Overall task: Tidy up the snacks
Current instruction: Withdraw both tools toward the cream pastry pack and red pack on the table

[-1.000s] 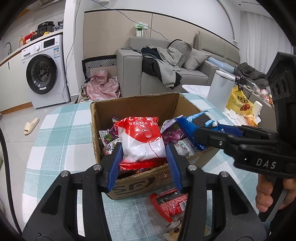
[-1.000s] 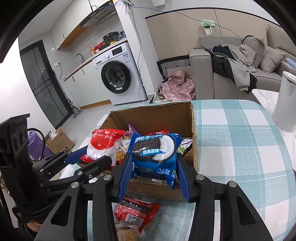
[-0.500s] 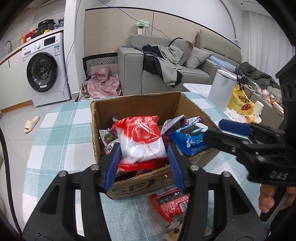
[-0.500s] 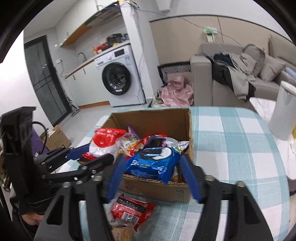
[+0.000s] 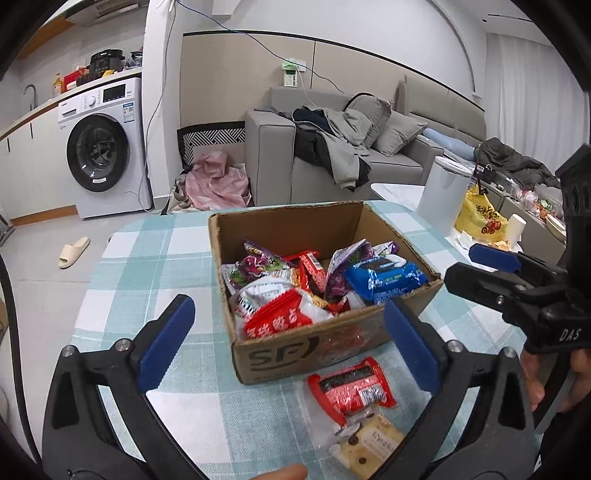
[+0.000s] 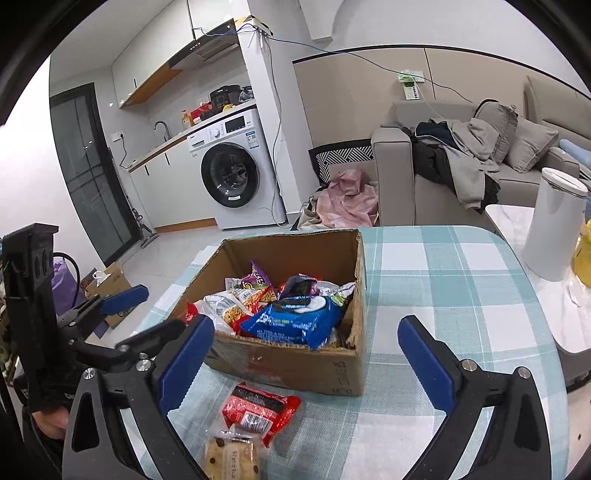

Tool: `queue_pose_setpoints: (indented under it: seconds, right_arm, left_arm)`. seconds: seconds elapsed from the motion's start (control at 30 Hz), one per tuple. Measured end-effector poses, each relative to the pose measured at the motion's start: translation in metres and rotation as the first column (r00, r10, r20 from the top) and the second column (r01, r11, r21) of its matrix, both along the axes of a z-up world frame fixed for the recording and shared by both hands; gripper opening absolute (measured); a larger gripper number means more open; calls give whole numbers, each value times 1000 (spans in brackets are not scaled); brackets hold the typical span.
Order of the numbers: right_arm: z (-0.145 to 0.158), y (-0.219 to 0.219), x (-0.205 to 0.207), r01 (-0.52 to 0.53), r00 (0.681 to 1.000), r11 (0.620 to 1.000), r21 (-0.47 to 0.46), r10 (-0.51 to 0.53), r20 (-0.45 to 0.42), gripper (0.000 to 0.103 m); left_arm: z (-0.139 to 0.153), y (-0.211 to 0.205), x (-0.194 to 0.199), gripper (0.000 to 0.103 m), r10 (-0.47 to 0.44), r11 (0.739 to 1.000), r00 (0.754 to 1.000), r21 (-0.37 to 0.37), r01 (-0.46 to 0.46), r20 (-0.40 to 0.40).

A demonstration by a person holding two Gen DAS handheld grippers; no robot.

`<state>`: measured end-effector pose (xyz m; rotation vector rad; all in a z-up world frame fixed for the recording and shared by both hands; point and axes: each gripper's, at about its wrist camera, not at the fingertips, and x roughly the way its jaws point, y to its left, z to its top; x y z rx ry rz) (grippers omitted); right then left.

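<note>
Evenly lit by soft indoor light, bright on the white walls point(image 6: 369, 22). Faint shadows only beneath the brown cardboard box point(image 5: 280, 354). Mild glare on glossy snack wrappers. Strong fisheye bending and black vignette at edges; slight softness throughout both views.

Home: sofa point(image 5: 388, 162), washing machine point(image 5: 107, 147).

Both grippers were black plastic w/ cut-out frames. Left gripper point(image 5: 288, 332) had blue ribbed pads point(image 5: 164, 343) and silver screws at the pivots. Right gripper point(image 6: 306, 362) was built the same, w/ white "DAS" lettering on its body. Bare skin of right hand point(image 5: 554, 373) showed at its handle.
</note>
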<state>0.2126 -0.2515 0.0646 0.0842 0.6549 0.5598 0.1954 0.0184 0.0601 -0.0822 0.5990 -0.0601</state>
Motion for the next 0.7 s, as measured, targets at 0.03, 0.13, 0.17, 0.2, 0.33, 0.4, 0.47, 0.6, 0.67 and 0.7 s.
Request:
queue_pose_setpoints:
  seconds: [0.03,0.13,0.17,0.2,0.33,0.4,0.47,0.6,0.67,0.7]
  right_arm:
    - [-1,-1,-1,1,1000,1000,2,-1,-4,102]
    - [-4,-4,-6,-8,1000,1000,0,8,-23,102]
    - [-6,-4,-8,-9,1000,1000,-5,9,-25,102]
    - [-7,-5,-11,-9,1000,1000,-8,9,-27,102]
    - [-11,-8,-23,-11,999,1000,-5,11,-38,103]
    - [-14,-7,-28,-18,999,1000,-12,18,-42,103]
    - [-17,-6,-32,-27,999,999,-20,26,-48,103]
    - [-28,-4,-41,-51,996,998,-28,49,-70,103]
    - [-33,-2,-44,-59,995,998,-37,56,-78,103]
    - [-35,-2,-46,-61,995,997,-42,58,-82,103]
  left_arm:
    - [1,1,-4,102,5,1000,1000,1,-5,1]
    - [2,5,-17,102,12,1000,1000,1,-12,4]
    - [2,5,-21,102,14,1000,1000,0,-14,3]
    - [2,5,-24,102,15,1000,1000,-1,-15,1]
    - [-2,6,-41,102,15,1000,1000,4,-15,-2]
    - [-3,6,-50,102,24,1000,1000,9,-24,-1]
    - [-4,5,-56,102,34,999,999,11,-34,-4]
    - [-10,3,-66,102,42,999,999,23,-41,-9]
    - [-14,2,-72,102,41,999,999,20,-41,-19]
    - [-17,1,-74,102,41,999,999,18,-41,-25]
